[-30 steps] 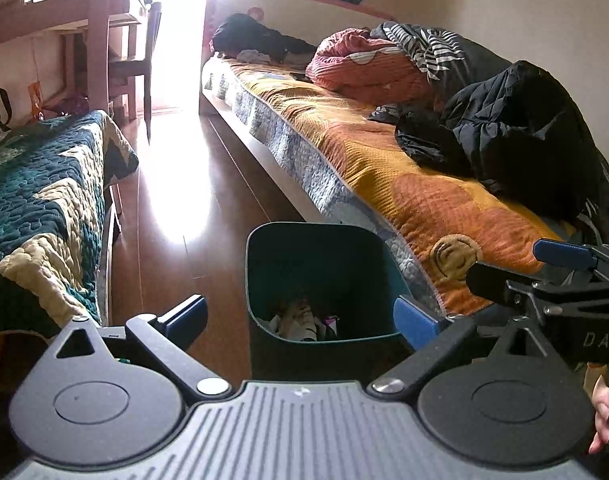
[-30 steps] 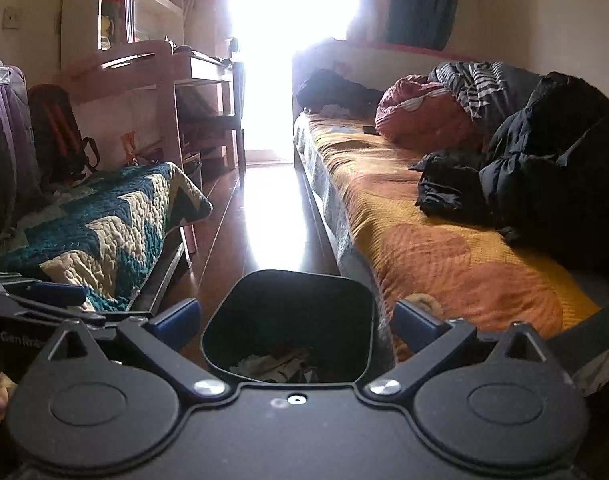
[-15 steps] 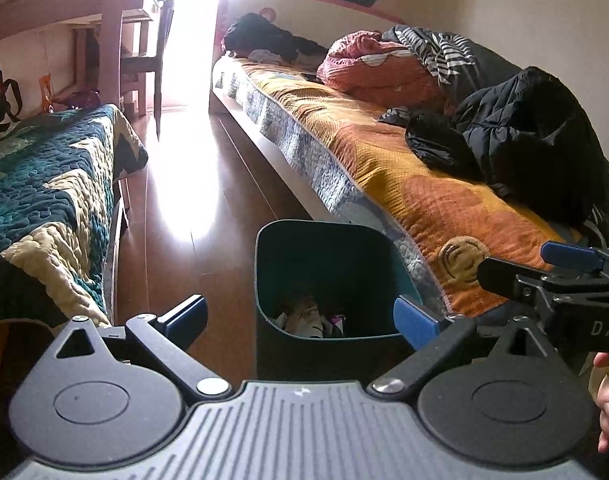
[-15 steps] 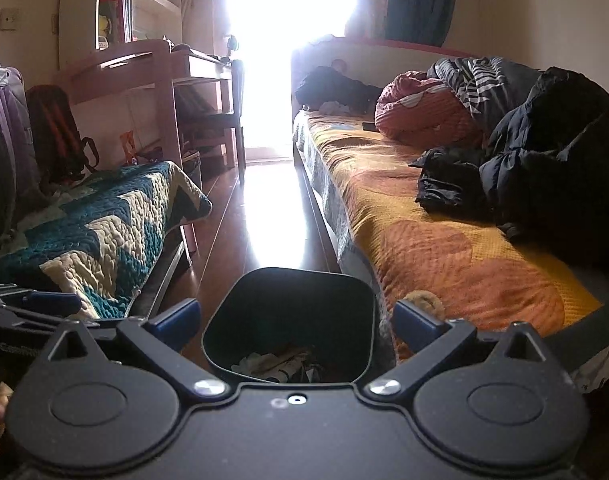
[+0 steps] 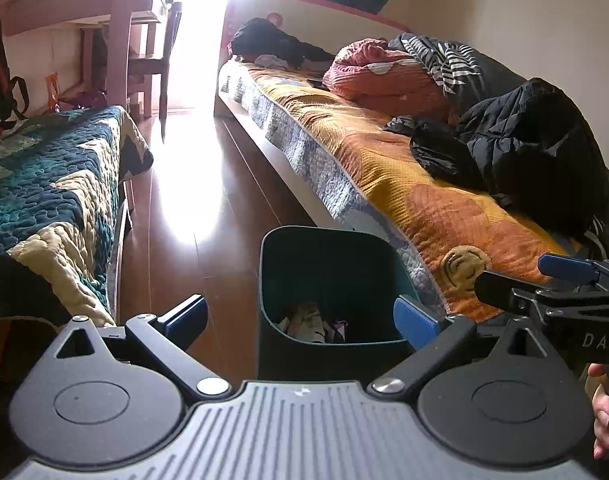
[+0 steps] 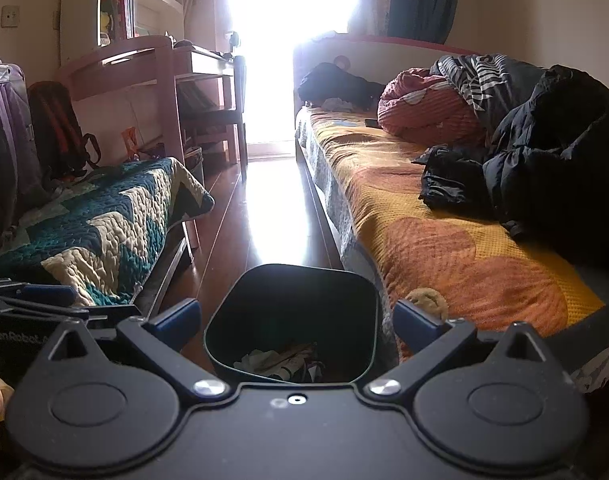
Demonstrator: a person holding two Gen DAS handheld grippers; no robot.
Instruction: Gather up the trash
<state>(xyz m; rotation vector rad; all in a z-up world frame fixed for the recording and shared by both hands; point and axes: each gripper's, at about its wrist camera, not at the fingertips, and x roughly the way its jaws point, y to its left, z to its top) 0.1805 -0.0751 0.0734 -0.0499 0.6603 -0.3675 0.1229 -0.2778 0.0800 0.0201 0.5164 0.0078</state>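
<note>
Left wrist view: the left gripper [image 5: 300, 318] has its fingers spread wide and empty.
Bin: a dark green bin [image 5: 386, 250] stands on the wood floor [image 5: 192, 256] just beside the orange bed [image 5: 384, 168], between the fingers.
Trash: crumpled paper [image 5: 308, 320] lies at the bin's bottom.
Right edge: the right gripper [image 5: 560, 280] pokes in.

Right wrist view: the right gripper [image 6: 298, 318] fingers are likewise apart, holding nothing.
Bin: the bin [image 6: 368, 292] sits straight ahead, trash [image 6: 276, 360] inside.
Left side: a quilted bed [image 6: 104, 224] and a desk [image 6: 200, 64].
</note>
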